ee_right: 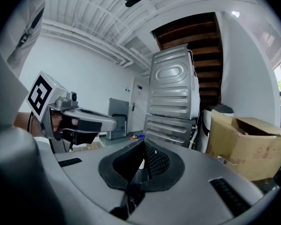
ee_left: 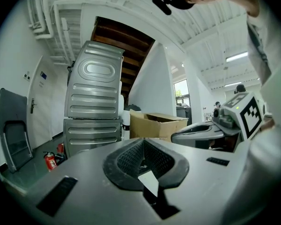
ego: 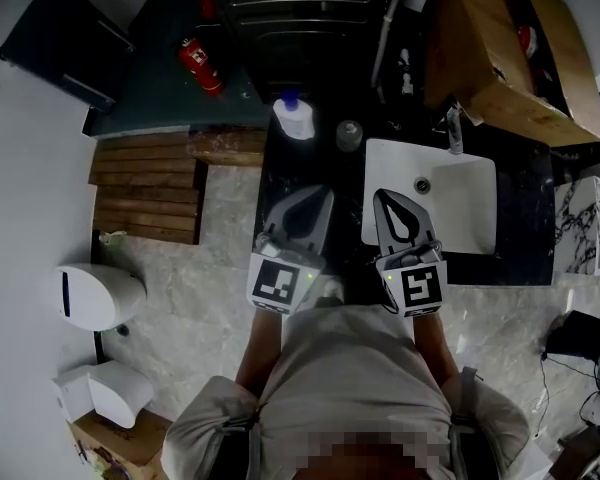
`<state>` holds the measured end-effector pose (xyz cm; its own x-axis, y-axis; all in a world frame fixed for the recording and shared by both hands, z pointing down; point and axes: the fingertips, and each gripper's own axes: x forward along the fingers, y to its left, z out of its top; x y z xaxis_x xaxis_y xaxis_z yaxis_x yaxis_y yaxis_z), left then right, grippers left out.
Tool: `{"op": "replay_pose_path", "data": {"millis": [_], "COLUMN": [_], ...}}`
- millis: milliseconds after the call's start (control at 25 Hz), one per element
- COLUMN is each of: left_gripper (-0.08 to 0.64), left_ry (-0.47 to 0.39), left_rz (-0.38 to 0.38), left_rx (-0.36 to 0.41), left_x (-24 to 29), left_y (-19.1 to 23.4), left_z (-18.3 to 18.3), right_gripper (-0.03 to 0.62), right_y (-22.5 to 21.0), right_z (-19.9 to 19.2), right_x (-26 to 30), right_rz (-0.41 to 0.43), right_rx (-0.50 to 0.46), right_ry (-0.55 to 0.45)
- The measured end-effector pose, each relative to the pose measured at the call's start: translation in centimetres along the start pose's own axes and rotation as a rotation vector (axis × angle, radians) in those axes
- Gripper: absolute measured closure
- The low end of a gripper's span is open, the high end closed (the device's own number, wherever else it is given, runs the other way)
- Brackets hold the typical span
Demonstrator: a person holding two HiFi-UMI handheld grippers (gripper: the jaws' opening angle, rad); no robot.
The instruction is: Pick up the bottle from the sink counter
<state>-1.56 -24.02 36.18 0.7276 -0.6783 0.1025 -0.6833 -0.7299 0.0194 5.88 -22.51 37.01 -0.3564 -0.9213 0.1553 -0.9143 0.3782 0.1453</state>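
The floor (ego: pixel 210 298) is pale grey stone tile, and a platform of wooden slats (ego: pixel 145 188) lies on it. Near it is 1 red fire extinguisher (ego: pixel 200 65). The walls (ee_left: pixel 154 83) and the ribbed ceiling (ee_left: pixel 131 3) are white. 2 grey metal units (ee_left: pixel 93 107) stand stacked under a brown wooden staircase (ee_left: pixel 131 46). A window (ee_left: pixel 180 90) and tube lights (ee_left: pixel 236 56) give light.

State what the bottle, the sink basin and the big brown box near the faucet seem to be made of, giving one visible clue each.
Bottle: probably plastic, with an opaque white body and a blue cap.
Sink basin: likely glazed ceramic, being smooth and bright white with rounded corners.
Box: cardboard, matte brown with its flaps folded open.
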Motion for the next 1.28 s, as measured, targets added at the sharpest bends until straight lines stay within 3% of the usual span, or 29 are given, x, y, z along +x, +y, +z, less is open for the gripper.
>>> {"op": "replay_pose_path", "data": {"millis": [640, 1280], "left_gripper": [0.558, 0.557], "left_ry": [0.141, 0.245], "left_rz": [0.027, 0.051], "left_rx": [-0.011, -0.004], "left_x": [7.3, 11.3], "left_y": [2.7, 3.8], "left_z": [-4.8, -9.6], "right_gripper": [0.597, 0.597], "right_y": [-4.2, -6.2], "right_z": [-4.1, -8.4], "right_x": [5.3, 8.3], "right_rz": [0.07, 0.124], "right_rx": [0.054, 0.125], "right_ry": [0.077, 0.143]}}
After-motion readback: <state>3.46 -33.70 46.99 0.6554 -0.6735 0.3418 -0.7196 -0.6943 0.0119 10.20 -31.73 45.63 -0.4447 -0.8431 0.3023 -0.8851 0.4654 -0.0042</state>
